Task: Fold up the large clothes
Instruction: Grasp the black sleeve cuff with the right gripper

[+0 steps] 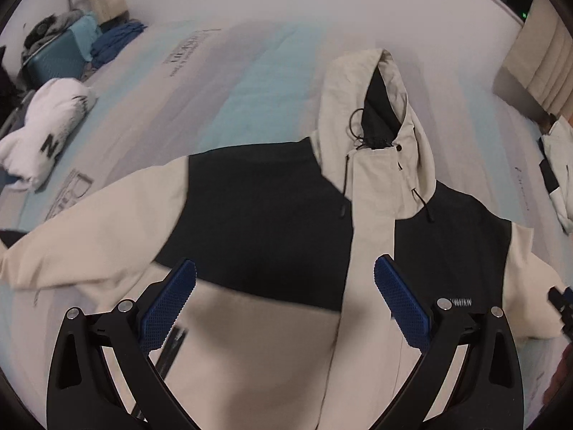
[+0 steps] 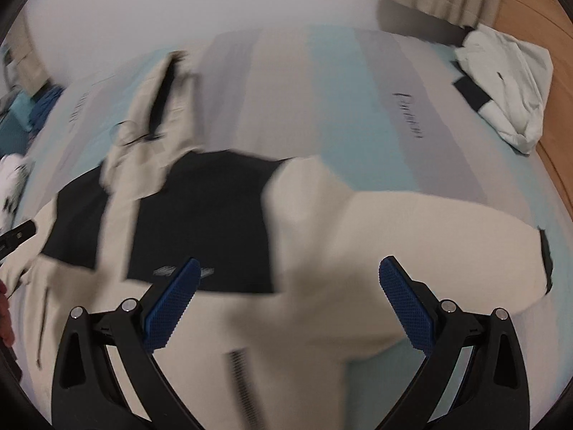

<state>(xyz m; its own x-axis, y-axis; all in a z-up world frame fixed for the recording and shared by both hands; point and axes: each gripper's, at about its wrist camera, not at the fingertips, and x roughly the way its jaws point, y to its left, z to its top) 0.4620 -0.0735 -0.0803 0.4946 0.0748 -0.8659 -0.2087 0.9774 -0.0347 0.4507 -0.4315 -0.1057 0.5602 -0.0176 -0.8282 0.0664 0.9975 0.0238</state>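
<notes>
Lying flat on the bed (image 1: 250,71), the jacket (image 1: 265,215) points hood-away — both hand-held grippers gape, empty.

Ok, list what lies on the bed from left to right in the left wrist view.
White folded garment → cream and black hooded jacket → black and white garment at the right edge.

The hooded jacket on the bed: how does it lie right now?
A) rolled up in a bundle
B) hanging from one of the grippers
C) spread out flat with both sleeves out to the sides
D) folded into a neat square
C: the hooded jacket lies spread on the striped bed cover, a cream sleeve reaching out to each side, while the left gripper and right gripper are both open above it, holding nothing.
</notes>
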